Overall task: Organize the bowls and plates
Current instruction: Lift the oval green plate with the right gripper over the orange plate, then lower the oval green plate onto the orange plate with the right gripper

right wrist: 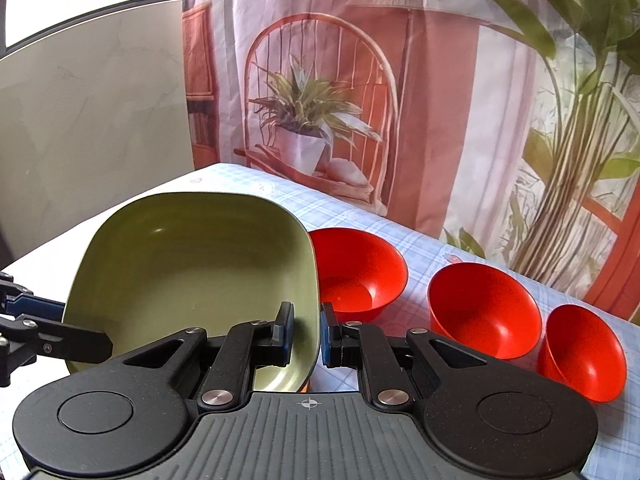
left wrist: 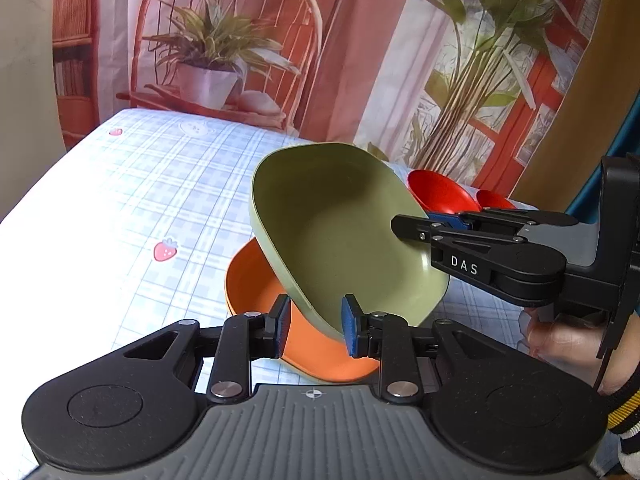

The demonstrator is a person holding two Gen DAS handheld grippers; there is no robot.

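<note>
A green square plate (left wrist: 340,236) is held tilted above an orange square plate (left wrist: 312,344) that lies on the table. My left gripper (left wrist: 314,326) has its jaws on either side of the green plate's near rim, apparently shut on it. My right gripper (right wrist: 306,336) is shut on the plate's right rim (right wrist: 314,312); it shows in the left wrist view (left wrist: 404,226) reaching in from the right. The green plate fills the left of the right wrist view (right wrist: 192,280). Three red bowls (right wrist: 360,272) (right wrist: 484,312) (right wrist: 580,356) stand in a row to its right.
The table wears a blue checked cloth with strawberries (left wrist: 132,200). A printed curtain (left wrist: 360,60) hangs right behind its far edge. A pale wall panel (right wrist: 88,140) stands to the left. The person's hand (left wrist: 568,340) holds the right gripper.
</note>
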